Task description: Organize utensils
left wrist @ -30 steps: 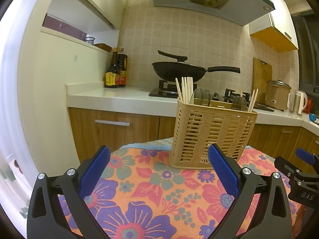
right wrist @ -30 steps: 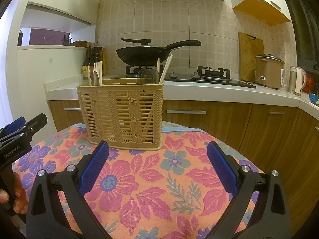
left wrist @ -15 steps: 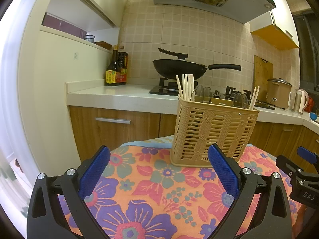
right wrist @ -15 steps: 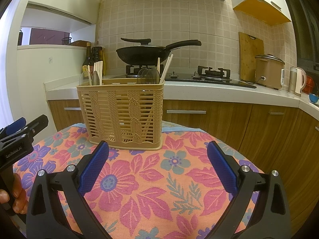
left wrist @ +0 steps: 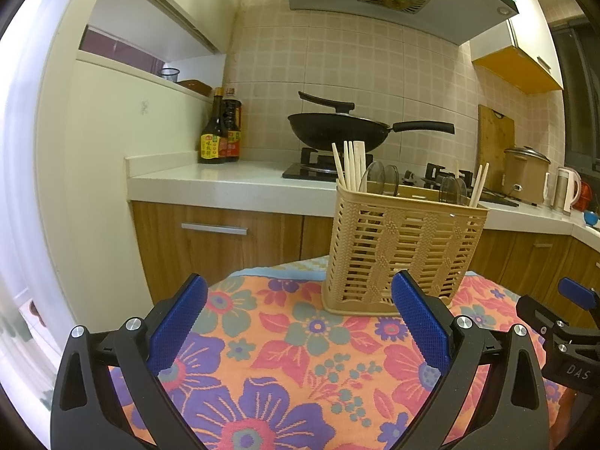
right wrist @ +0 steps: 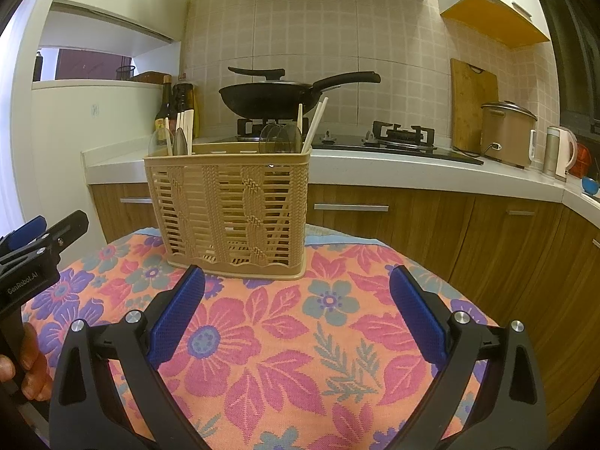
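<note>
A tan slotted utensil basket [left wrist: 401, 251] [right wrist: 232, 210] stands upright on the flowered tablecloth [left wrist: 285, 341] [right wrist: 285, 341]. Chopsticks [left wrist: 350, 165] [right wrist: 315, 123] and clear spoons [left wrist: 378, 178] [right wrist: 279, 137] stick up from its two ends. My left gripper [left wrist: 300, 322] is open above the cloth, short of the basket and a little to its left, nothing between its blue pads. My right gripper [right wrist: 296, 318] is open too, empty, just in front of the basket. Each gripper shows at the edge of the other's view.
Behind the table runs a white counter [left wrist: 225, 183] with wooden cabinets [right wrist: 431, 225], sauce bottles [left wrist: 219, 131], a black wok [left wrist: 337, 131] [right wrist: 273, 95] on the hob, a cutting board [right wrist: 474, 105], a rice cooker [right wrist: 508, 131] and a kettle [right wrist: 560, 152]. A hand [right wrist: 30, 363] holds the left gripper's handle.
The left gripper has tilted up slightly, so the basket sits a little lower and farther in its view. The right gripper has hardly moved. Both stay open.
</note>
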The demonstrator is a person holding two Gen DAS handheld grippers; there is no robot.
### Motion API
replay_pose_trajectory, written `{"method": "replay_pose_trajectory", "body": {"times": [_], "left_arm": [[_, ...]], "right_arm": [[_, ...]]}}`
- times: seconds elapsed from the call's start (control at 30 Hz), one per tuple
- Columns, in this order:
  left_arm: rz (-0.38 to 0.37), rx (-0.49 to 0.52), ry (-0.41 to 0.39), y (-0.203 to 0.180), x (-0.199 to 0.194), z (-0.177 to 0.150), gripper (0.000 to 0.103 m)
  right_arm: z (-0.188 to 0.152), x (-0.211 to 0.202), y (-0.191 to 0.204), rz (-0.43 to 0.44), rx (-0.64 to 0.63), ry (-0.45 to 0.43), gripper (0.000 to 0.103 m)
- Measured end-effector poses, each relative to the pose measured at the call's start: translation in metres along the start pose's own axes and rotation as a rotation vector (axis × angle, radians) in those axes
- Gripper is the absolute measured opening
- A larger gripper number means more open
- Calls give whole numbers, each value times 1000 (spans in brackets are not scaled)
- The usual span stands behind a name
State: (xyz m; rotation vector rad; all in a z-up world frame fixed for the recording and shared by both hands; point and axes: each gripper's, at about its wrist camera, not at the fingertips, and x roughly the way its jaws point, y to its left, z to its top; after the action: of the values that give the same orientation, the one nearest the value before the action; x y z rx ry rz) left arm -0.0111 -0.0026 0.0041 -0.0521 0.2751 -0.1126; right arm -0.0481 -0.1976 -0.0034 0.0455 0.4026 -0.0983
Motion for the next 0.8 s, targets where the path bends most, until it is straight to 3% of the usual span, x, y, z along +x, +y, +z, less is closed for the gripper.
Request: {"method": "replay_pose_trajectory", "body": {"times": [0.8], "left_arm": [[-1, 0, 1, 0, 0, 0, 95]], "right_arm": [[-1, 2, 0, 4, -1, 8, 95]]}}
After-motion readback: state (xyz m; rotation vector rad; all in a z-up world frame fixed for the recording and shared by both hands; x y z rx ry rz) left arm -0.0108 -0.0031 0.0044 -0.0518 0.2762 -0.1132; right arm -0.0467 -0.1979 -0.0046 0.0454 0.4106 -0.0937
